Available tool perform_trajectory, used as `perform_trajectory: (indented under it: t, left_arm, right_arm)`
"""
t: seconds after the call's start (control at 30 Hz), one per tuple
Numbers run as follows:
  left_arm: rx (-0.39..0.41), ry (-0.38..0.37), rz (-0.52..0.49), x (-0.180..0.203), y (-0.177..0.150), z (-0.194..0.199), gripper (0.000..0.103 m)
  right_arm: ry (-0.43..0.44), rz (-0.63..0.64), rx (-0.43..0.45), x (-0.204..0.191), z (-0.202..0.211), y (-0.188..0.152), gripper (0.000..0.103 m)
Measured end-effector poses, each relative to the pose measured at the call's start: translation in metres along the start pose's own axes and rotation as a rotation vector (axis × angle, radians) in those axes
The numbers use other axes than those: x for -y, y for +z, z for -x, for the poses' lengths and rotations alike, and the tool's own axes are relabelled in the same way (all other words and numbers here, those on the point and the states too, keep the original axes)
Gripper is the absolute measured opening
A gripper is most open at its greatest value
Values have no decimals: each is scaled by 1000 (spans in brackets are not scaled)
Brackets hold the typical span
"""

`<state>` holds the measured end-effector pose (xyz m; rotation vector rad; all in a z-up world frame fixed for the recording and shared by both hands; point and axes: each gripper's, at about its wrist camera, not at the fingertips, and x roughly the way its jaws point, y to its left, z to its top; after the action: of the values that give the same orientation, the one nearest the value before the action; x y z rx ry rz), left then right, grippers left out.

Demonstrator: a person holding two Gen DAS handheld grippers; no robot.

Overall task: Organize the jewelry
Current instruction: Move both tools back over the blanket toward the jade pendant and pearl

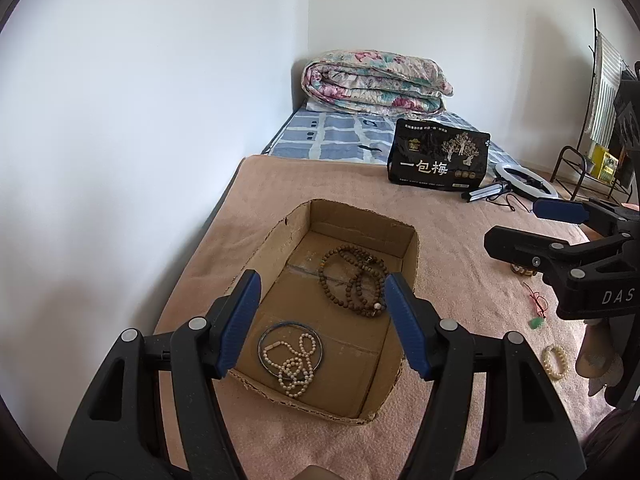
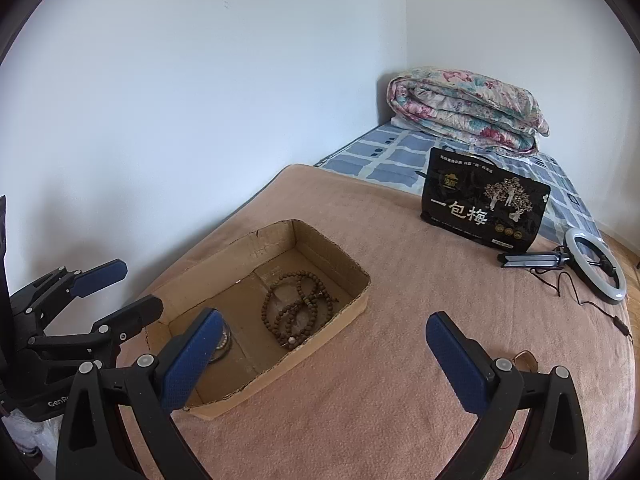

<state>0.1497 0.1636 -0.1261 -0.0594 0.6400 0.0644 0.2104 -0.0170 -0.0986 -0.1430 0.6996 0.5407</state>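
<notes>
Left wrist view | both my grippers [image 1: 322,324] [image 2: 324,356] spread, holding nothing | cream bracelet [image 1: 555,361] on blanket [image 1: 460,420]: light, limp, probably slippery; pinch across the strand

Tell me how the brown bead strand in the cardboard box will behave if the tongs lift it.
The brown bead strand lies in loose overlapping loops, so it will probably hang limp and swing. Pinched at one loop, the rest likely trails and may drag along the cardboard box. Its round beads could slip between the pads.
</notes>
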Motion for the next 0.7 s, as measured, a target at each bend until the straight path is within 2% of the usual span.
perform_trajectory:
  t: [0.27,0.7]
  left_arm:
    - [19,-16,-14,18,4,14,66]
    - [43,-49,-56,59,9,30,66]
  right_arm:
    - [-25,-27,15,20,19,-3,103]
    - [-112,-70,55,64,56,-16,103]
